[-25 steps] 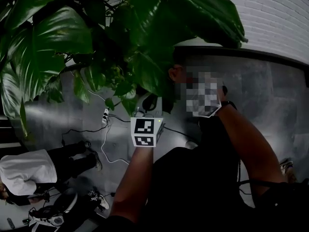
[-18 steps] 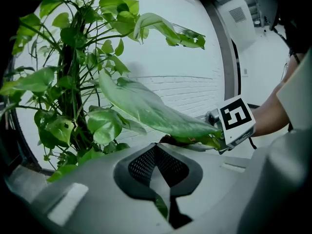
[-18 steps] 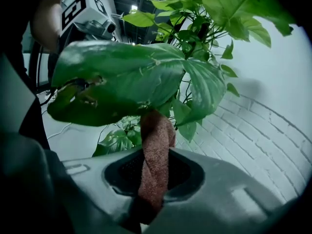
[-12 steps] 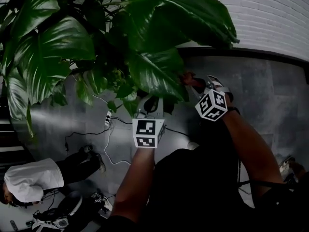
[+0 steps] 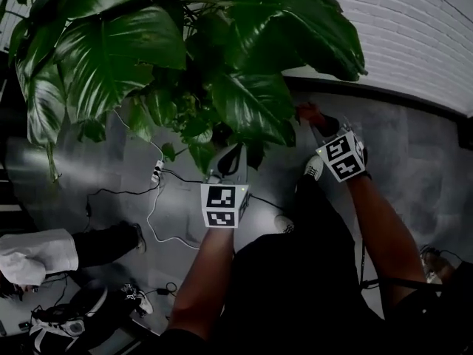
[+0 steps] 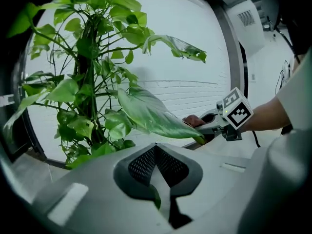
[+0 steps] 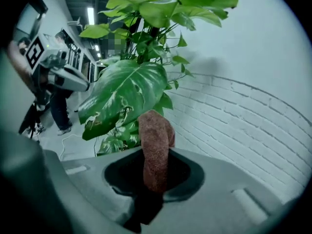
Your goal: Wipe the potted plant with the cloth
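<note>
Now, cloth (image 7: 156, 140) up beside big leaf (image 7: 124, 91), wiping looks barely started.
Right tool (image 7: 155, 179) clamped on cloth; left tool (image 6: 158, 194) pinched on leaf sliver (image 6: 155, 197); most foliage probably left.

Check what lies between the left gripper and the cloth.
One broad leaf lies between the left gripper and the cloth, seen best in the right gripper view.

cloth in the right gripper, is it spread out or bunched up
Bunched up: the cloth stands as a narrow upright roll, pinched at its lower end by the right gripper.
</note>
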{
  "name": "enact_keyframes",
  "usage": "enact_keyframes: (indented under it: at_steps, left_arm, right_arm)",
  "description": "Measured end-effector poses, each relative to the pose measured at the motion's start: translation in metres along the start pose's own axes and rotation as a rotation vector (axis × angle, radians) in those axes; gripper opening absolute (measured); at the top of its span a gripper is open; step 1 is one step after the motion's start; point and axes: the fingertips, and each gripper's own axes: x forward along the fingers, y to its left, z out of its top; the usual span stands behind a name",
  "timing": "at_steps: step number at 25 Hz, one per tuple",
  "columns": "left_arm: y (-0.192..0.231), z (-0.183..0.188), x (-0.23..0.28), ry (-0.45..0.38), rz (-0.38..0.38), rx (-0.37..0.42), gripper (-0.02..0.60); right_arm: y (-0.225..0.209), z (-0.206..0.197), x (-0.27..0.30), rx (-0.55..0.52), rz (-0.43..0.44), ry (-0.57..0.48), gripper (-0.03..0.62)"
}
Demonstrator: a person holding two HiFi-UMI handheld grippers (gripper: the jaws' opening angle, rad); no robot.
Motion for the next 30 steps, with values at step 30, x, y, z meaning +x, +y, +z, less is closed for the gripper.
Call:
enact_keyframes:
  at_steps: [30]
  left_arm:
    - [-0.036, 0.012, -0.088, -0.015, 0.206, -0.195, 0.017]
  right_arm:
    - [0.079, 0.037, -0.024, -0.024, 0.337, -0.074, 0.064]
